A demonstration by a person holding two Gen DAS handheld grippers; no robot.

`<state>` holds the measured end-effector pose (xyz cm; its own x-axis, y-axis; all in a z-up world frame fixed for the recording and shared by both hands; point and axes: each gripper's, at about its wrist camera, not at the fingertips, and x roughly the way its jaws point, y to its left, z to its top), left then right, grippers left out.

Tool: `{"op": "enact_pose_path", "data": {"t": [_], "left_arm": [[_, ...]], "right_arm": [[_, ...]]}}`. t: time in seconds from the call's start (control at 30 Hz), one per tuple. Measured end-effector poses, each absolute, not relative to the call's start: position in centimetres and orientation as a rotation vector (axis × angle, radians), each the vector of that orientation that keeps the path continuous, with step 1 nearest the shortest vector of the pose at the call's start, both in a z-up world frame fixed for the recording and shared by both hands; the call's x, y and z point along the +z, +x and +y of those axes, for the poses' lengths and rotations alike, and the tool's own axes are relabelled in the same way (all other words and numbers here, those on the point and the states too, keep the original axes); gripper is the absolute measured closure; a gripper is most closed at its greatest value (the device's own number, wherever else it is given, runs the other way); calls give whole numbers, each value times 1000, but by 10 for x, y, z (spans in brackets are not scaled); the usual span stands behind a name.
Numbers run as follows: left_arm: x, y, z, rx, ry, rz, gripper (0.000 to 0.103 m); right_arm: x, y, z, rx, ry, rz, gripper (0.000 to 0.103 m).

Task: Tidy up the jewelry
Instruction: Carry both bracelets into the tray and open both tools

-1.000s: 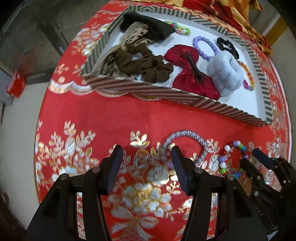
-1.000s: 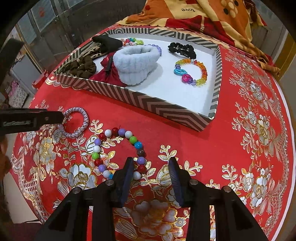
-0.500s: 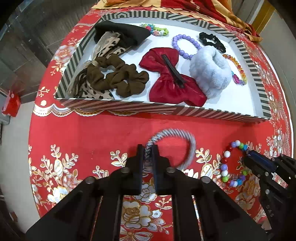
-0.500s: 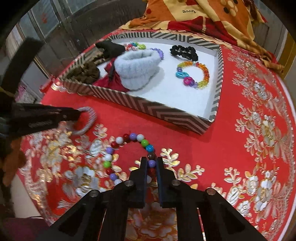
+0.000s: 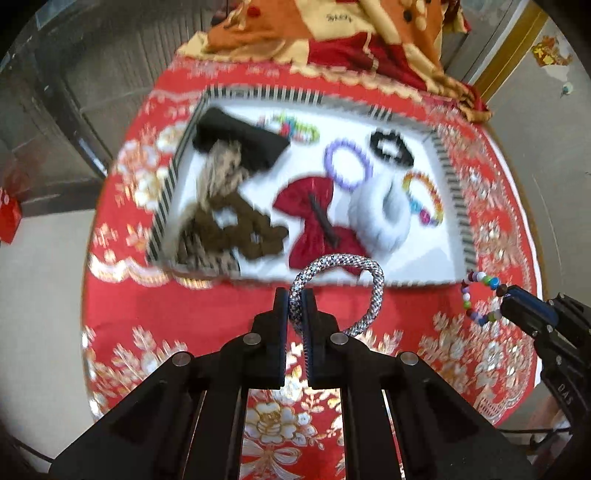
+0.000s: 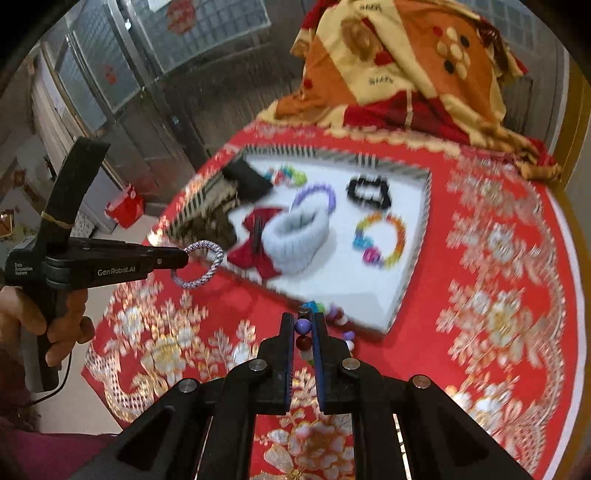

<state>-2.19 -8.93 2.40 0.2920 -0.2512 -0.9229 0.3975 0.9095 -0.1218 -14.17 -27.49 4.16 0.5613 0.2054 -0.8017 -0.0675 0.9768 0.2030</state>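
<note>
Fingers of the left gripper (image 5: 295, 301) clamp a silver braided rope bracelet (image 5: 373, 291), while the right gripper (image 6: 303, 325) pinches a multicoloured round-bead bracelet (image 6: 303, 325).

Even indoor light falls on my red tablecloth (image 5: 207, 314), bright enough to read colours, with glints on its gold flowers. In both views the striped tray (image 5: 458, 206) and its contents smear with motion blur, while my left gripper (image 5: 294, 306) and right gripper (image 6: 303, 332) stay sharp at the bottom of each frame. The fisheye bends the edges, and black vignette fills the corners. Windows (image 6: 207, 26) at upper left glow pale.
</note>
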Motion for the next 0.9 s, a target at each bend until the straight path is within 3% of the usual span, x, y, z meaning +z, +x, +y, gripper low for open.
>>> {"op": "enact_pose_path", "data": {"t": [0.37, 0.9], "left_arm": [[47, 41, -100, -453, 157, 1155, 97], [3, 107, -144, -430, 232, 1188, 97]], "right_arm": [[55, -98, -281, 113, 206, 941, 94], [-8, -47, -302, 35, 299, 1087, 94]]}}
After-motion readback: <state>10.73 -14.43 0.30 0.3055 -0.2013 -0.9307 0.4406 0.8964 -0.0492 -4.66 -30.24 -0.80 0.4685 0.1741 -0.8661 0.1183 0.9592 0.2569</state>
